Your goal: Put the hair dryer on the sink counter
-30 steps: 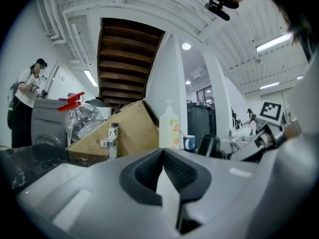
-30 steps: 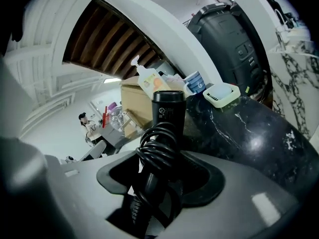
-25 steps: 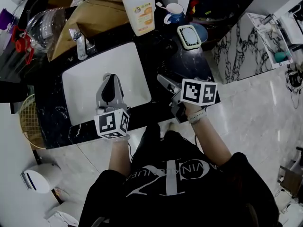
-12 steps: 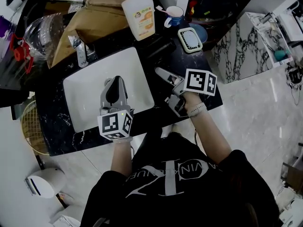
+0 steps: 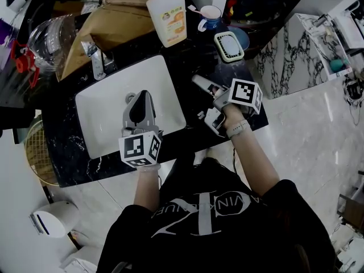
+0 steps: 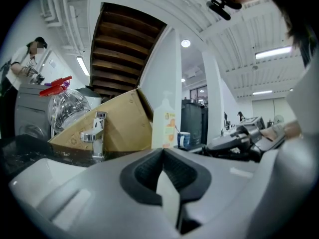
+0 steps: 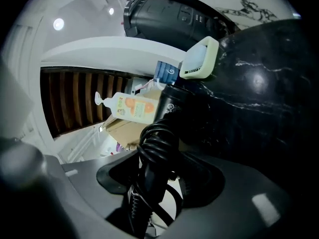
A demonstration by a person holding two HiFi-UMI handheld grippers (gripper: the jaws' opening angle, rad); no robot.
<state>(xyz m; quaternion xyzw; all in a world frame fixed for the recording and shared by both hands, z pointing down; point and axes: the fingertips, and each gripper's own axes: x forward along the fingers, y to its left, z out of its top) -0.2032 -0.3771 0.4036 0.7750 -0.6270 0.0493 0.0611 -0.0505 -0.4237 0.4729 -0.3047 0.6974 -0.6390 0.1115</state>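
Note:
The black hair dryer (image 7: 172, 108) has its cord (image 7: 154, 148) wound round the handle. My right gripper (image 7: 159, 168) is shut on that handle and cord. The dryer's body points toward the soap bottle, low over the black marble sink counter (image 5: 68, 147). In the head view my right gripper (image 5: 202, 98) is over the counter just right of the white basin (image 5: 108, 112); there the dryer barely shows against the dark stone. My left gripper (image 5: 141, 94) hovers over the basin, shut with nothing in it, its pads (image 6: 144, 171) meeting at the tip.
Along the back of the counter stand a chrome faucet (image 5: 95, 53), a cardboard box (image 5: 111, 21), a soap bottle (image 5: 168, 13), a blue mug (image 5: 211, 16) and a pale-rimmed soap dish (image 5: 228, 44). A clear plastic container (image 5: 48, 33) sits far left.
My right gripper has carried the hair dryer a little farther in over the counter and turned slightly. The left gripper has edged forward over the basin.

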